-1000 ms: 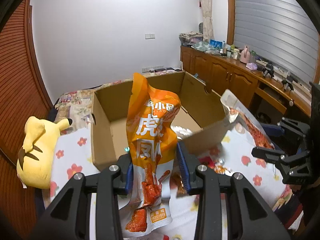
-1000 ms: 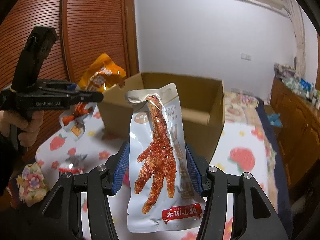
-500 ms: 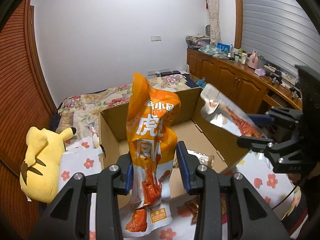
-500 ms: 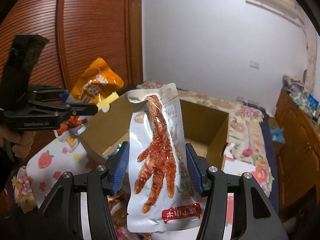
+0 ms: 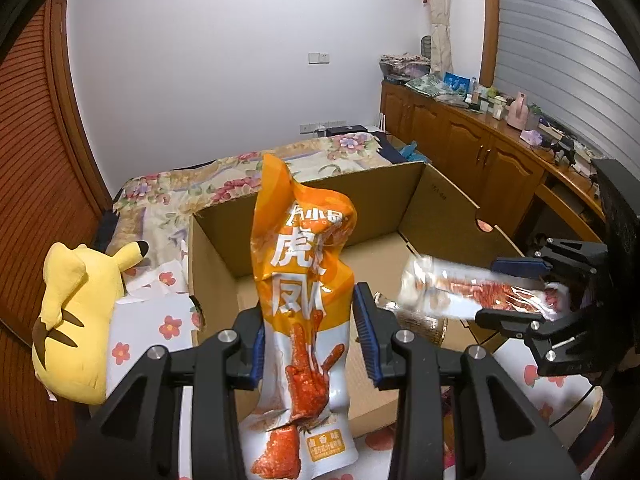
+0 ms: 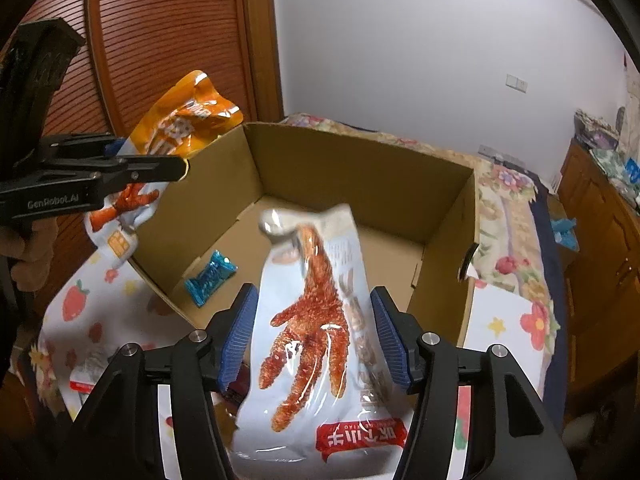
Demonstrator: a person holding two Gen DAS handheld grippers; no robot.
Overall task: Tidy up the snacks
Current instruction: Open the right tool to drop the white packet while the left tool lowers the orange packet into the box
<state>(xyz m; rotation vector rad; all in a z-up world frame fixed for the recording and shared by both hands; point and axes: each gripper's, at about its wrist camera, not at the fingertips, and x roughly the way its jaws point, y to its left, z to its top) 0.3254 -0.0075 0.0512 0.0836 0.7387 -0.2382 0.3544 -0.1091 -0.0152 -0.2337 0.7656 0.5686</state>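
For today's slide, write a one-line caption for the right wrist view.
Right gripper holds a white chicken-foot snack packet over the open brown cardboard box, where a small blue wrapped snack lies.

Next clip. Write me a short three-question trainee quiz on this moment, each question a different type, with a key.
1. True or false: the left gripper grips the orange snack bag above the open cardboard box.
2. Multiple choice: what does the right gripper hold? A) a blue candy B) a white chicken-foot snack pack C) nothing
3. Fill in: the small wrapped item lying on the box floor, the ____ candy packet, is what colour?

Key
1. True
2. B
3. Blue
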